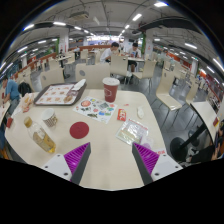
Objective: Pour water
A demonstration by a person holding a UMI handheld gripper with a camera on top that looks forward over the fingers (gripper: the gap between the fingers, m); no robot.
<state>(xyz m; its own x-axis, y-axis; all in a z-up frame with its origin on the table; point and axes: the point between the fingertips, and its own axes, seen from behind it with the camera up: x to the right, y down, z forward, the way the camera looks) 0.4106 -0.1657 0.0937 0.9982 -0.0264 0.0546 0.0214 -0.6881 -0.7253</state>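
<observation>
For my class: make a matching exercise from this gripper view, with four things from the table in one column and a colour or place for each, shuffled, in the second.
Things:
1. cup
2. round coaster
3. tray
4. bottle

Descriptions:
A. yellowish, lying near the table's near edge, beside the left finger
B. red, standing upright beyond the fingers
C. flat dark-red disc on the tabletop
D. rectangular, at the table's far side, left of the cup

Pairs: 1-B, 2-C, 3-D, 4-A

The gripper is open, holding nothing.
</observation>
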